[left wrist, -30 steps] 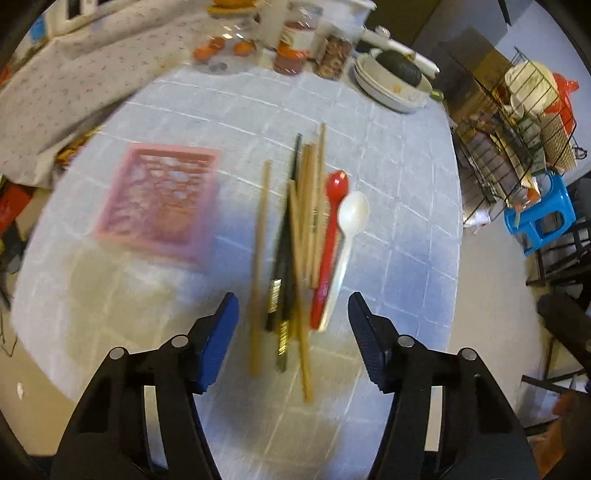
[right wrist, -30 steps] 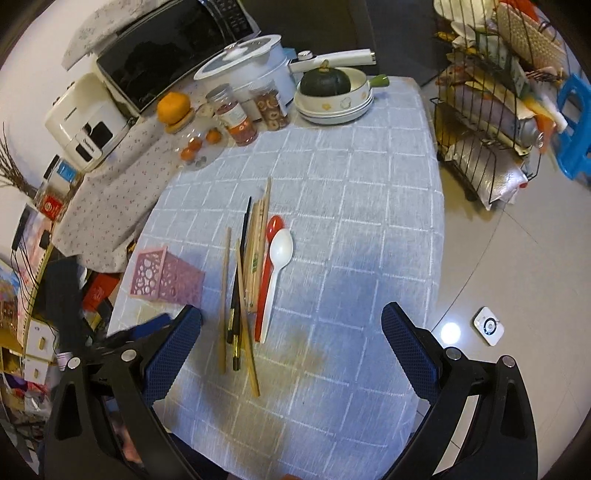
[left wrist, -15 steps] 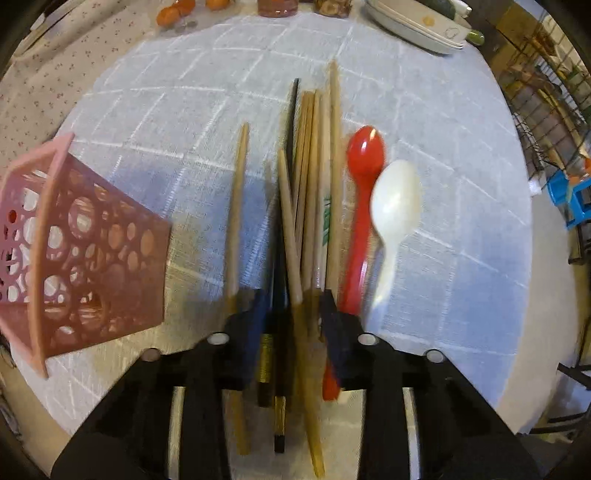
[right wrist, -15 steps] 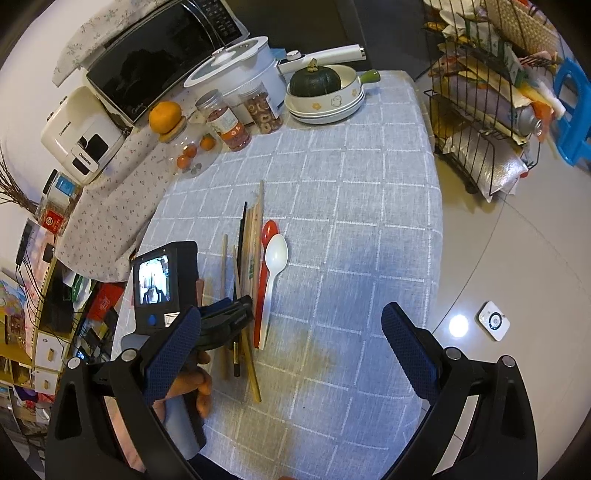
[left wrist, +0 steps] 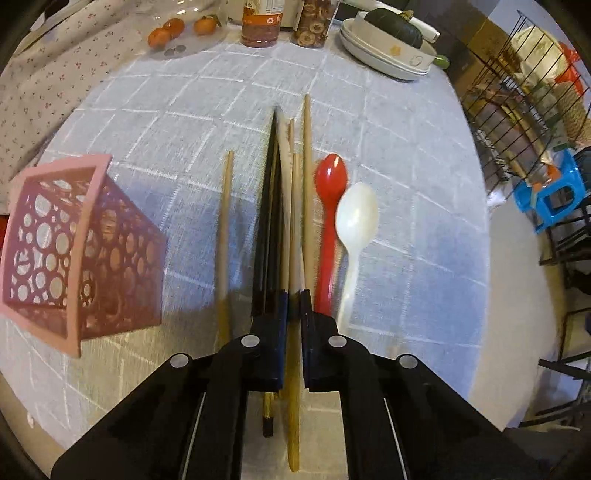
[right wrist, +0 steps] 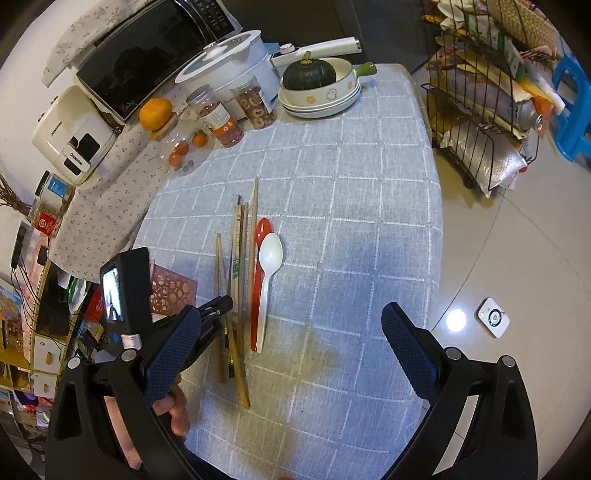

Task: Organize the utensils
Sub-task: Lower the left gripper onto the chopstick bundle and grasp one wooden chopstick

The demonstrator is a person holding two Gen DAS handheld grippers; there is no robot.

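While pitched steeply down, left tool (left wrist: 292, 308) clamps a wooden chopstick (left wrist: 294, 229), right tool (right wrist: 291, 341) wide.

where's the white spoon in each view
Left wrist: white spoon sits right of centre, just right of the red spoon.
Right wrist: white spoon lies centre-left, again right of the red spoon.
Shared landmark: dark green squash in the stacked white dishes.
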